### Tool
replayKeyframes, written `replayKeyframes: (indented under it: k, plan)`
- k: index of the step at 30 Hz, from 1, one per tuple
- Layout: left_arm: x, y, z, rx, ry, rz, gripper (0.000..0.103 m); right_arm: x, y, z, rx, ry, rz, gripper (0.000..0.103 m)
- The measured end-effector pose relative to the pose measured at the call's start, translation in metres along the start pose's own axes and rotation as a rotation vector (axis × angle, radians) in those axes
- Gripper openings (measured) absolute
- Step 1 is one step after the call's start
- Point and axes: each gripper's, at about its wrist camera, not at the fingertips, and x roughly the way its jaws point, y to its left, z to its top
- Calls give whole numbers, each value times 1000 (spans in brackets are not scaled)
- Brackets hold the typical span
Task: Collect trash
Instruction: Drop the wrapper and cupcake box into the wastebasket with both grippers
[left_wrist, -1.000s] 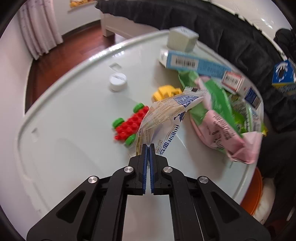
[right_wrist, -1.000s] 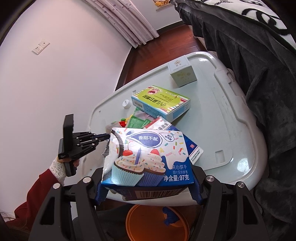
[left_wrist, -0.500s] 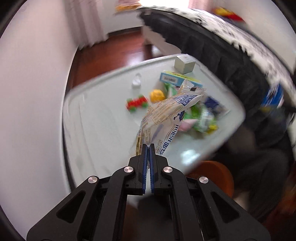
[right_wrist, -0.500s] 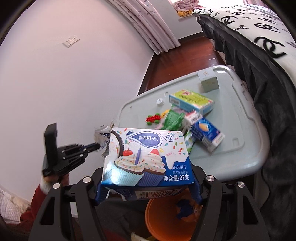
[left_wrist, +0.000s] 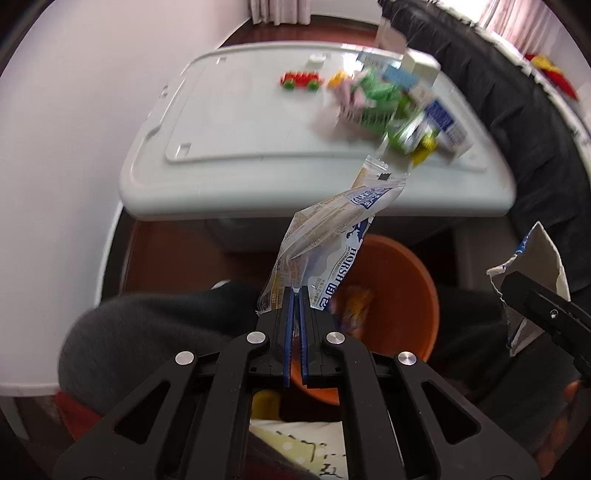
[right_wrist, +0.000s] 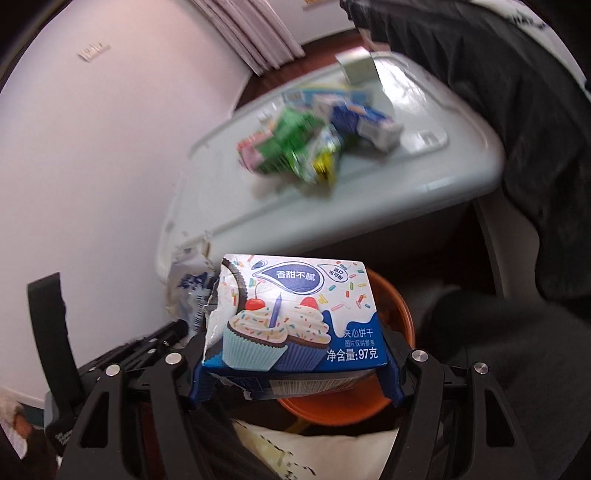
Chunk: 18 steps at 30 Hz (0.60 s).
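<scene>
While both pieces hang over the orange bin (left_wrist: 402, 280), neither has been dropped: the left gripper (left_wrist: 294, 295) is pinched tight on a clear wrapper (left_wrist: 332, 236), and the right gripper (right_wrist: 295, 369) clamps a torn biscuit box (right_wrist: 295, 317) across its width. Some trash (left_wrist: 351, 306) already lies in the bin. More wrappers (right_wrist: 291, 147) and cartons (right_wrist: 369, 122) remain on the white lid (left_wrist: 258, 122), so most collecting seems left.
</scene>
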Motion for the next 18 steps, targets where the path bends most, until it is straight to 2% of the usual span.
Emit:
replayKeyframes:
  k: [3, 5, 6, 7, 9, 11, 16, 18]
  plan:
    - [14, -6, -12, -6, 37, 11, 3, 14, -2, -8, 0, 39, -20, 68]
    - [21, -7, -16, 4, 69, 26, 8, 22, -2, -11, -3, 67, -19, 69]
    - [23, -8, -16, 8, 78, 34, 22, 25, -2, -13, -4, 75, -19, 70]
    - [22, -6, -17, 4, 83, 37, 52, 26, -2, -14, -2, 81, -18, 71]
    - [20, -1, -17, -19, 77, 23, 85, 29, -6, -15, 16, 93, -13, 75]
    - [19, 0, -18, -18, 75, 14, 85, 32, -9, -14, 30, 100, -7, 79]
    - [30, -4, -19, -11, 142, -8, 85, 35, -11, -13, 51, 110, 9, 79]
    - [30, -6, -18, -5, 136, -12, 85, 36, -11, -13, 55, 113, 18, 79]
